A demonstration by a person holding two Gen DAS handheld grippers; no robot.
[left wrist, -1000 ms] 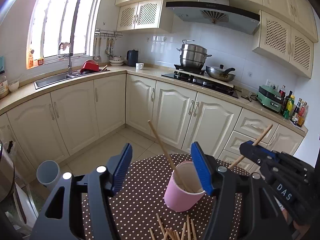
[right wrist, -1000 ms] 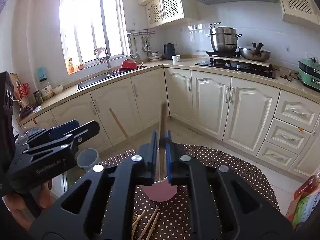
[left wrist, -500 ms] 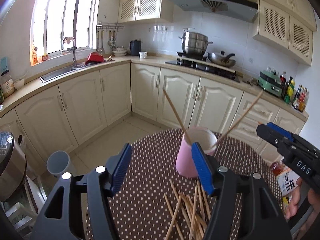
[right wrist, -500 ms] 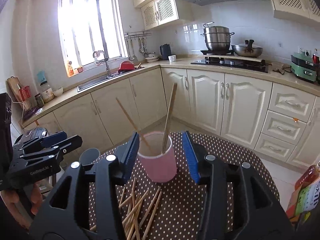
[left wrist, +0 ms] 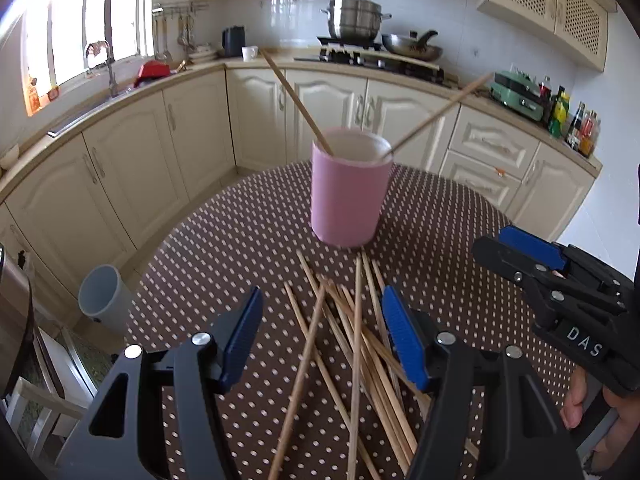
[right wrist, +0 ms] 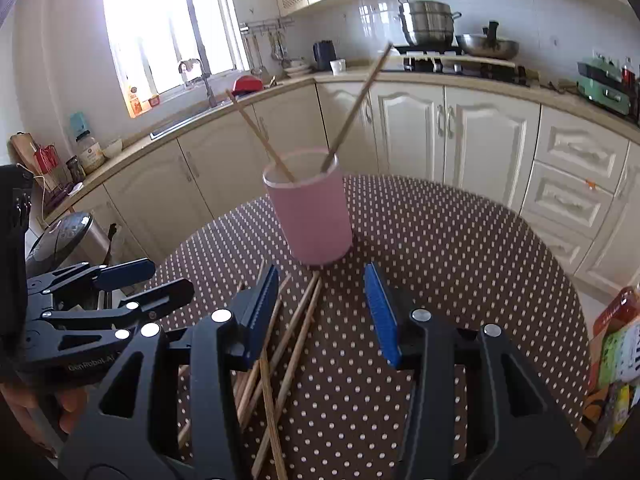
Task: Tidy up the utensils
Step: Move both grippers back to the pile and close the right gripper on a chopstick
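The loose chopsticks [left wrist: 356, 344] lie in a crossed heap on the polka-dot tablecloth [left wrist: 248, 240], directly beneath and ahead of my left gripper [left wrist: 322, 344] and just under the left jaw of my right gripper [right wrist: 322, 312]. I judge them light, stiff and thin, likely to roll or pivot if pinched near an end, so I would take one near its middle, picking a stick that lies on top of the tangle. Beyond the heap, past both sets of fingers, stands the pink cup [left wrist: 348, 192] with two chopsticks [left wrist: 296, 100] already leaning in it against opposite sides of the rim. It looks light and could tip if nudged.

My left gripper is open, with nothing between its pads, angled steeply down over the pile. My right gripper's jaws have just been opening and now stand apart and empty, also tilted down toward the table, just to the right of the left one.
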